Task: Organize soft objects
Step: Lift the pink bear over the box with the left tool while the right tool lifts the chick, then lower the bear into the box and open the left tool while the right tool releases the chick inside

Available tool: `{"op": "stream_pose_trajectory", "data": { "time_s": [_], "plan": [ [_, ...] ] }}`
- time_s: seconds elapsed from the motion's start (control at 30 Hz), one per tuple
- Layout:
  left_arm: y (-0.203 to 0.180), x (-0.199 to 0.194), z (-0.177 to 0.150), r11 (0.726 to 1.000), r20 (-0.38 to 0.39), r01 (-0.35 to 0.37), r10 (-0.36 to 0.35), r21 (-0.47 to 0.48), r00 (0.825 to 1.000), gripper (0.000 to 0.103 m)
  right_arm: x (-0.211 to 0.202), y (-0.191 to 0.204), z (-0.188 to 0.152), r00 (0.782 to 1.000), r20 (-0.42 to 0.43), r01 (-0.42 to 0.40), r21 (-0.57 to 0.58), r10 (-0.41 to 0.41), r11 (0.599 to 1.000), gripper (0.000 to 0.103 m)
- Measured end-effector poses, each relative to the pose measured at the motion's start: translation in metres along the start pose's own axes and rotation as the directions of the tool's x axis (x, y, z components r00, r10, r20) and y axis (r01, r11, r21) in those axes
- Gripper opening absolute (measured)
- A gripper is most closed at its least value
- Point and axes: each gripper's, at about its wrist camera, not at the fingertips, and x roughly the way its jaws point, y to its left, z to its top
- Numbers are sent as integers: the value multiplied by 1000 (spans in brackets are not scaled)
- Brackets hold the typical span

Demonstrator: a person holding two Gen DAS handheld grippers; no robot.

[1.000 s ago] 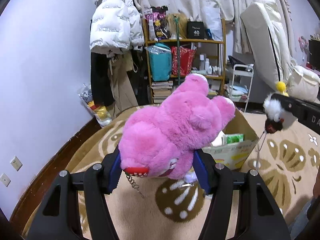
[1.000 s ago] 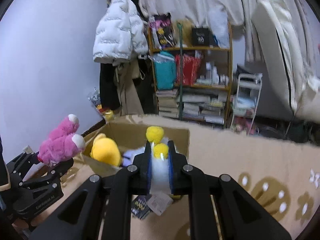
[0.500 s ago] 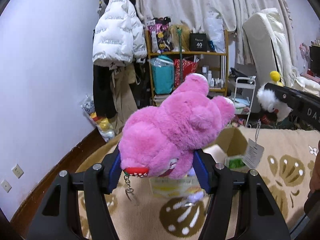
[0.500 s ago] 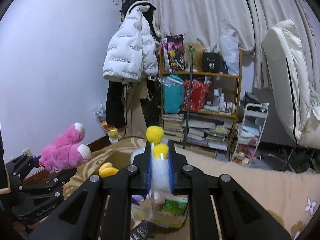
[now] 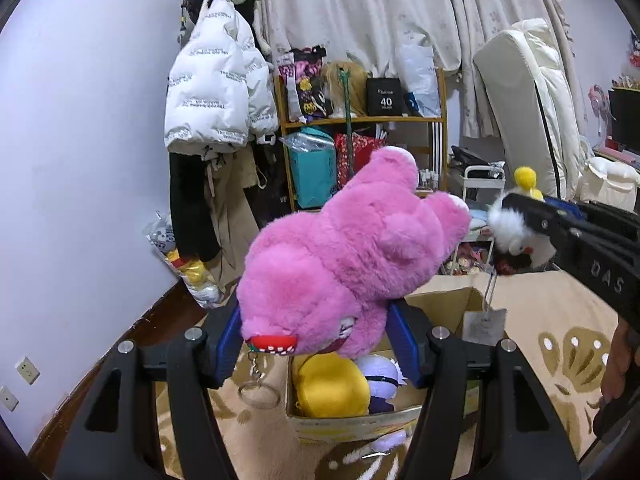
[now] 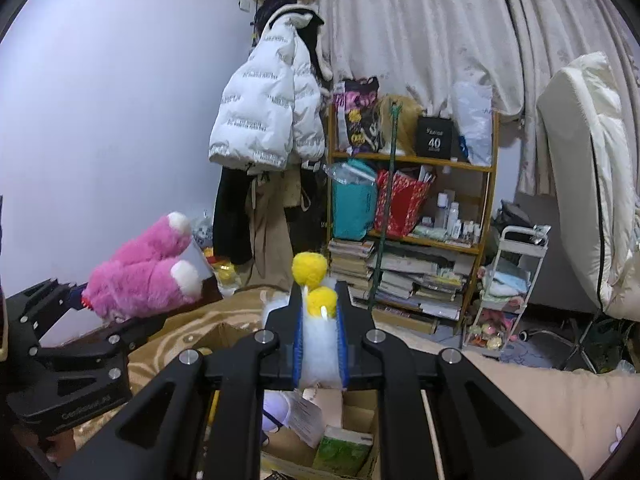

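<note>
Above an open cardboard box (image 5: 452, 304) on the carpet, the left gripper (image 5: 316, 336) clasps a pink plush bear (image 5: 344, 256); the right gripper (image 6: 320, 344) pinches a white, yellow-tufted plush, possibly a bird (image 6: 318, 336).

White quilted puffer jacket (image 6: 272, 120) hangs high on pale lilac wall (image 5: 88, 128), dark and tan garments below it. Wooden open shelf unit (image 6: 412, 208): teal bag (image 6: 354, 204), red patterned bag (image 6: 404, 208), black box marked 40 (image 6: 434, 138), stacked books lowest. Cream floral curtain (image 6: 420, 28) behind. Small white wheeled cart (image 6: 516, 276) just right of shelf.
</note>
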Motion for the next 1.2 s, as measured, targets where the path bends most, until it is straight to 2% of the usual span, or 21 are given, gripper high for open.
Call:
{"op": "stream_pose_trajectory", "data": {
  "time_s": [0.23, 0.4, 0.57, 0.77, 0.8, 0.97, 1.2],
  "plan": [
    [-2, 31, -15, 1000, -56, 6, -7, -21, 998, 63, 25, -4, -28, 997, -80, -17, 10, 18, 1000, 14],
    [-10, 50, -27, 1000, -106, 24, -24, -2, 994, 64, 45, -9, -49, 988, -156, -12, 29, 16, 1000, 15],
    [-16, 63, -37, 998, -166, 69, -69, -3, 984, 64, 56, -14, -62, 976, -212, -24, 68, 38, 997, 15],
    [-22, 68, -48, 997, -202, 73, -68, 16, 977, 65, 61, -17, -72, 966, -253, -37, 101, 61, 994, 16],
    [-22, 68, -48, 997, -206, 70, -64, 21, 977, 66, 62, -17, -74, 963, -261, -39, 105, 65, 994, 16],
    [-18, 66, -50, 998, -198, 58, -57, 1, 979, 84, 61, -19, -80, 956, -275, -60, 145, 99, 988, 17],
    [-8, 60, -53, 998, -198, 52, -60, -46, 978, 90, 58, -20, -81, 956, -273, -65, 158, 106, 985, 17]
  ]
}}
